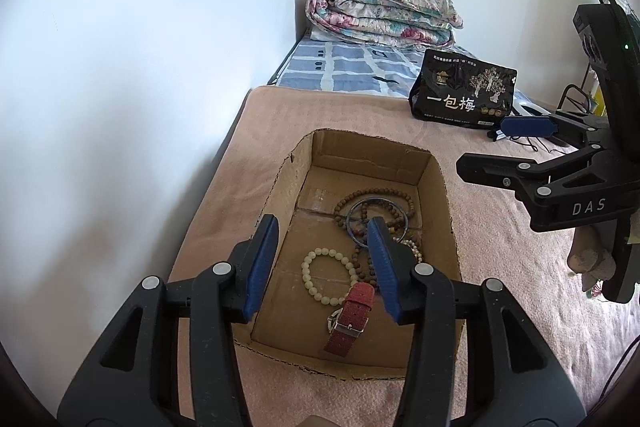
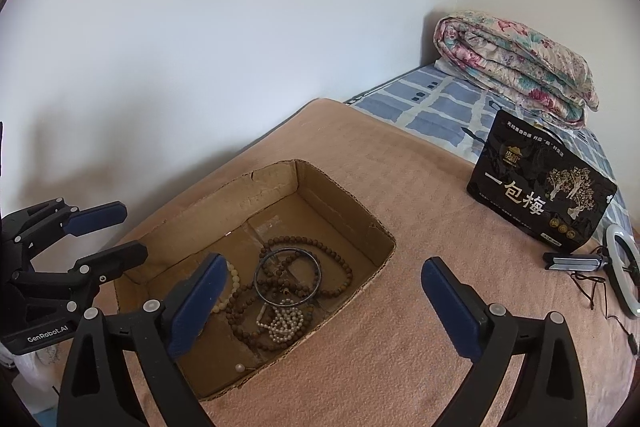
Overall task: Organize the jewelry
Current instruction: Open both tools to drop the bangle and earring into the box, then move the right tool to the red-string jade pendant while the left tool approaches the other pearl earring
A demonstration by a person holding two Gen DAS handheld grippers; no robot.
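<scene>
Left wrist view: the left tool (image 1: 323, 259) hangs over the near half of an open cardboard box (image 1: 434, 163), its blue-padded fingers (image 1: 262, 259) spread apart with nothing between them. Directly below, on the box floor, lie a cream bead bracelet (image 1: 326, 275) and a watch with a red strap (image 1: 352, 319), the watch nearest the box's near wall. Past them, toward the far wall, a dark bangle (image 1: 378, 223) rests on top of a long strand of brown wooden beads (image 1: 376, 199).

Right wrist view: the right tool (image 2: 320, 303) is held above the box's right wall, jaws wide apart and empty, one finger over the box interior and the other over the pink blanket (image 2: 400, 195). In the box, a small heap of white pearl beads (image 2: 284, 323) sits just beside the bangle (image 2: 288, 275) and touches the brown beads, and a single loose pearl (image 2: 240, 367) lies apart near one wall.

The box stands on the pink blanket, close to the bed's wall-side edge. Farther along the bed, a black snack bag (image 2: 540, 187) with Chinese lettering stands upright, and a white ring light (image 2: 624, 275) lies by the opposite edge. A folded floral quilt (image 2: 516, 67) sits on a blue checked sheet (image 2: 440, 99) in the far corner.
</scene>
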